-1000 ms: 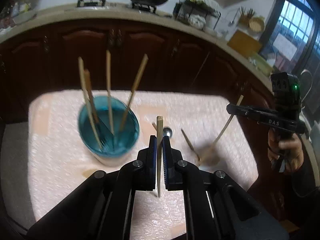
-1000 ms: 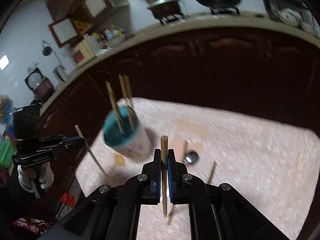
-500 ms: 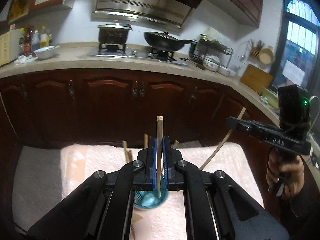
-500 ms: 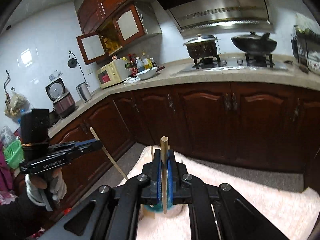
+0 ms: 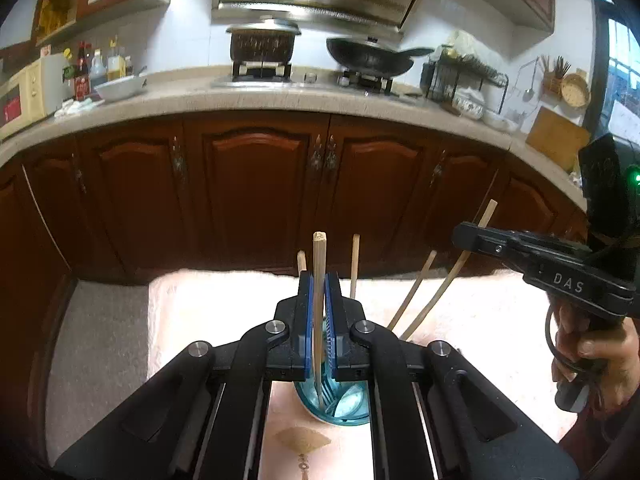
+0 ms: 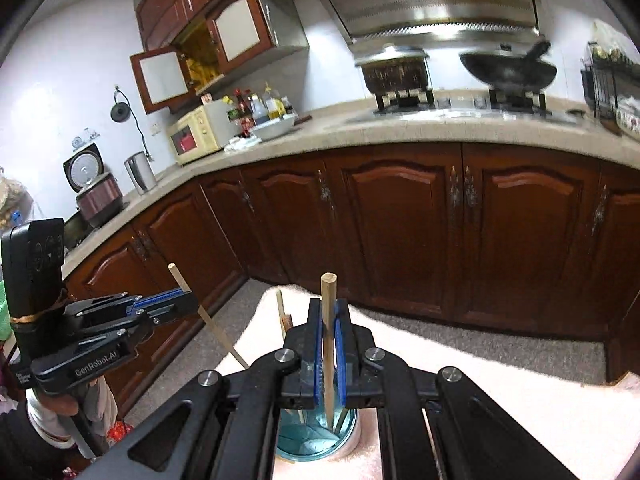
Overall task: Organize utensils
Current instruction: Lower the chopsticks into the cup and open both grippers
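Observation:
My left gripper is shut on a wooden chopstick held upright, its lower tip inside the blue cup below the jaws. My right gripper is shut on another wooden chopstick, also upright with its tip in the same blue cup. Several more chopsticks stand in the cup. The right gripper shows at the right of the left wrist view, the left gripper at the left of the right wrist view.
The cup stands on a pale pink textured table cover. Dark wooden cabinets and a stone counter with a stove, pot and wok lie beyond. Grey floor borders the table.
Both grippers have come over the blue cup and tilted level, so the views swung up from the table to the cabinets. Both chopsticks' lower tips now sit inside the cup.

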A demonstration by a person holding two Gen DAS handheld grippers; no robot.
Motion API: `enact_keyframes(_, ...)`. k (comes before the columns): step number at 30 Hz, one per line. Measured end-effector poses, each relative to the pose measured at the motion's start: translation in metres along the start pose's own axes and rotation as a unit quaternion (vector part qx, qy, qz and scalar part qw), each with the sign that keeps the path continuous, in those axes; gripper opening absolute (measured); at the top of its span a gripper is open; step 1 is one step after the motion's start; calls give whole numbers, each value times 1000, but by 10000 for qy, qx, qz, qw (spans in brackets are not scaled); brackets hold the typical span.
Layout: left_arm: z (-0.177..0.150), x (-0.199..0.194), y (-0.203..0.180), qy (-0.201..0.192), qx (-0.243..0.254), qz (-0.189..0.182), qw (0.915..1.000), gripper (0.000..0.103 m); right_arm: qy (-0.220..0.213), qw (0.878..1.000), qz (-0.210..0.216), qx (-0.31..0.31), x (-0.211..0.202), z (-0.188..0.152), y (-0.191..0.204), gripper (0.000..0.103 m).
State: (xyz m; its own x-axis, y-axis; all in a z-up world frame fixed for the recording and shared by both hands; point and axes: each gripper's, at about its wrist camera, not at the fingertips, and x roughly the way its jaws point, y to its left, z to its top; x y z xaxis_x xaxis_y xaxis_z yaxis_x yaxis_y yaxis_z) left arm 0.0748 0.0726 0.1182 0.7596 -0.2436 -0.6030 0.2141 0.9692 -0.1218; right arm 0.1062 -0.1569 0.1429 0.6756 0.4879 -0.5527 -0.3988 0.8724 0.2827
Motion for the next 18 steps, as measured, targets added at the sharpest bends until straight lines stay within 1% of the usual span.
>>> enact_keyframes(3, -11, 11, -4, 89, 58, 96, 9999, 4, 132, 9998, 6, 138, 13, -9, -9, 5)
enact_keyframes(11, -27, 34, -13, 346, 47, 153, 9993, 4, 452, 9978, 28, 493, 36, -34, -32, 5)
enact_keyframes(15, -31, 35, -17, 319, 98, 223, 9992, 4, 600, 9961, 47, 638, 44, -47, -40, 5)
enact_keyframes(18, -31, 35, -18, 340, 66, 174, 9992, 4, 648, 9955, 76, 690, 46, -53, -43, 5)
